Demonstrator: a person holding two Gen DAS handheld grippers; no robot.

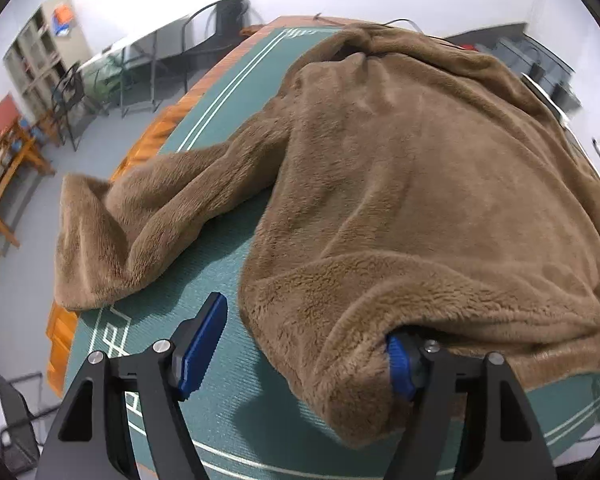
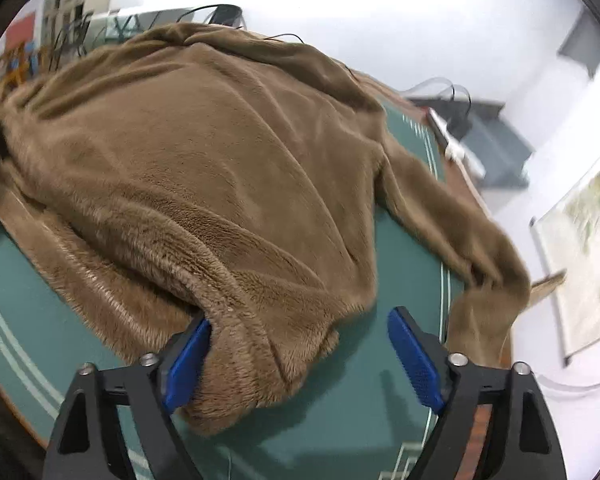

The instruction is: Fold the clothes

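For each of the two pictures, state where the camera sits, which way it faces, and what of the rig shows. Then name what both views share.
Left wrist: on the left gripper, looking down and forward at the brown fleece garment, near its hem corner; both blue pads show.
Right wrist: on the right gripper, facing down over the garment's other hem corner; its blue pads show.
Shared: the garment and the green table.

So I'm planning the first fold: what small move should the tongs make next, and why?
Probably close both. The left tongs and right tongs each stand open astride a bottom corner of the brown fleece top, one finger tucked under the hem, the other clear over the green table. Nothing is gripped yet.
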